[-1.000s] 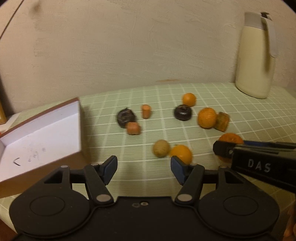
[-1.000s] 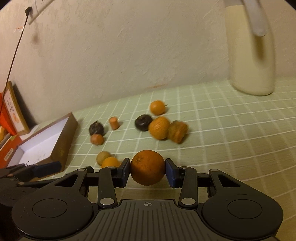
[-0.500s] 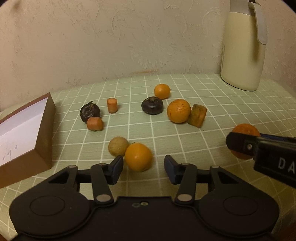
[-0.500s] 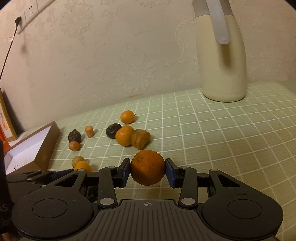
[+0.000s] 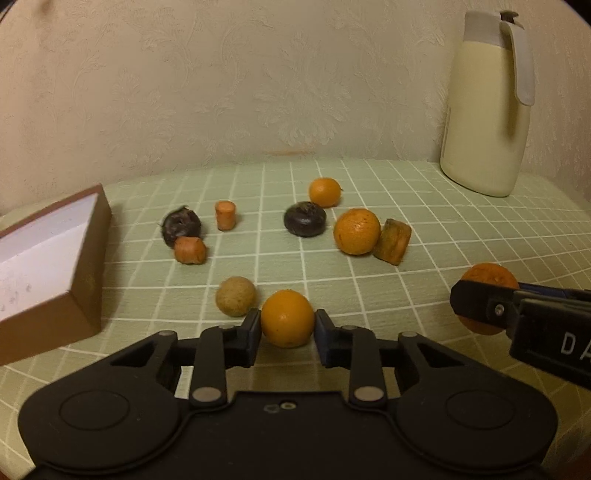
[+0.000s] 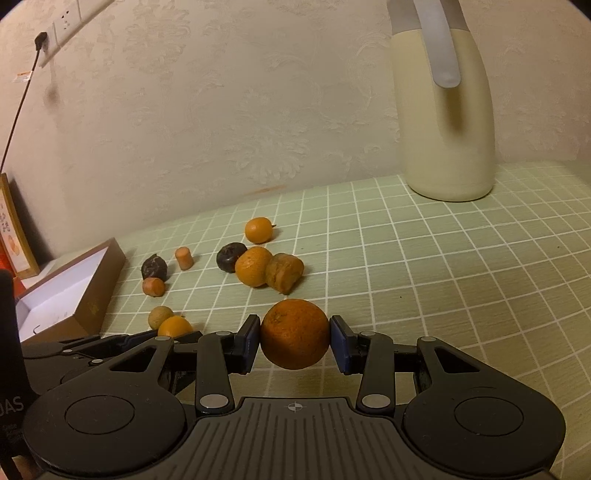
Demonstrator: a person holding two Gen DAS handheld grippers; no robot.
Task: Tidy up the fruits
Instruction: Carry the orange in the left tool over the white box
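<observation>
My left gripper (image 5: 287, 328) has its jaws closing on a small smooth orange (image 5: 287, 317) that rests on the green checked cloth, and both pads touch its sides. A beige round fruit (image 5: 235, 296) lies just left of it. My right gripper (image 6: 294, 339) is shut on a darker, rough-skinned orange (image 6: 294, 334), held just above the cloth; the same orange (image 5: 487, 273) shows at the right edge of the left wrist view. Beyond lie a larger orange (image 5: 356, 231), a brown chunk (image 5: 392, 242), two dark fruits (image 5: 305, 218), a small orange (image 5: 324, 191) and two carrot pieces (image 5: 225, 215).
An open brown box (image 5: 88, 258) with a white inside stands at the left on the cloth. A cream thermos jug (image 5: 484, 110) stands at the back right against the wall. A cable hangs from a wall socket (image 6: 66, 22) at the far left.
The left jaws went from wide apart to closed around the small orange as the gripper came up to it. The right gripper kept its hold on the darker orange.
</observation>
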